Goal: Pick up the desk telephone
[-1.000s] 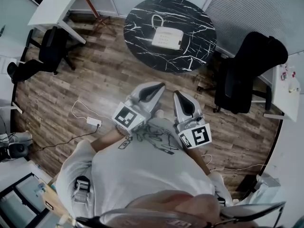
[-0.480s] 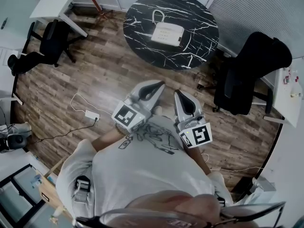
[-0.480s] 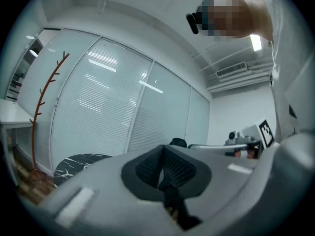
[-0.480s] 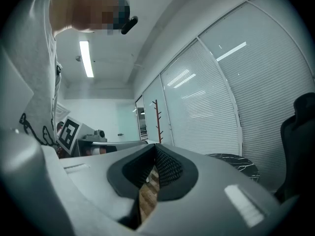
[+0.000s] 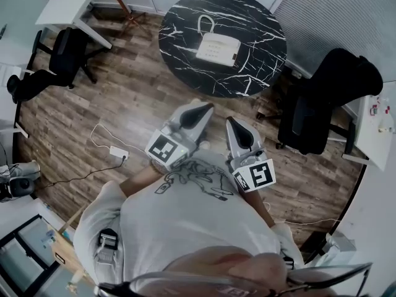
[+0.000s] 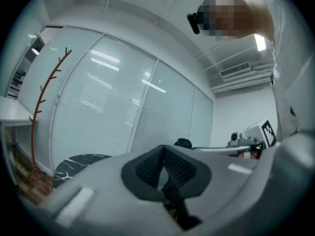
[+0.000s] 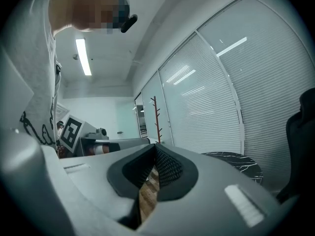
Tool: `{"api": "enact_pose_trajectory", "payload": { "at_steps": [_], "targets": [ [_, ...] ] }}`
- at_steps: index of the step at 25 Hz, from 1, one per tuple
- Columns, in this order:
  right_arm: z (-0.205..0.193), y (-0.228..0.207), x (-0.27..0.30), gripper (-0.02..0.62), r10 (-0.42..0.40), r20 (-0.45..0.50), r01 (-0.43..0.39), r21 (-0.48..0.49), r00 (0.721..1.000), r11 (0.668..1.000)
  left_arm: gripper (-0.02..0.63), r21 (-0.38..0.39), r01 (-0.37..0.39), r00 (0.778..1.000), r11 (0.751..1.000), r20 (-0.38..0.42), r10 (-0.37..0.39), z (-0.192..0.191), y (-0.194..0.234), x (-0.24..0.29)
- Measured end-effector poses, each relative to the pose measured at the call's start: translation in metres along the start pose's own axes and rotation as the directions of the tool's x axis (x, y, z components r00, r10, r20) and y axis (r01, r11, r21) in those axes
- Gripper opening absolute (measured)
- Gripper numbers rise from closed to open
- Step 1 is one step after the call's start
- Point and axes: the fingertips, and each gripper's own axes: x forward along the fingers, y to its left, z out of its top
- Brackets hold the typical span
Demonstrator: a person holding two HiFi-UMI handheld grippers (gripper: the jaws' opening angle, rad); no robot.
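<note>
The white desk telephone (image 5: 218,47), with its coiled cord, sits on the round black marble table (image 5: 185,30) at the top of the head view. Both grippers are held side by side in front of my chest, well short of the table, over the wood floor. My left gripper (image 5: 206,109) is shut with nothing in it, and in its own view (image 6: 162,149) the table's edge (image 6: 74,164) shows low at the left. My right gripper (image 5: 230,122) is also shut and empty. Its own view (image 7: 155,147) shows the table (image 7: 236,164) at the right. The telephone appears in neither gripper view.
A black office chair (image 5: 322,98) stands right of the table, and another black chair (image 5: 65,57) by a white desk (image 5: 68,5) at the upper left. A power strip with its cable (image 5: 117,152) lies on the floor at the left. A thin coat stand (image 6: 44,107) rises near the glass wall.
The table and telephone have come slightly nearer and look larger. Both grippers moved a little forward toward the table together and stayed shut.
</note>
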Motion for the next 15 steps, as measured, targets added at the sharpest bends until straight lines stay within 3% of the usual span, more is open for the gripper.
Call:
{"api": "enact_pose_trajectory", "payload": {
  "at_steps": [15],
  "targets": [
    [0.028,-0.081,0.154,0.006,-0.019,-0.021,0.018,-0.016,1.0,1.0,0.004,-0.021,0.047,0.999,0.999,-0.014,-0.047,0.029,0.148,0.083]
  ]
}}
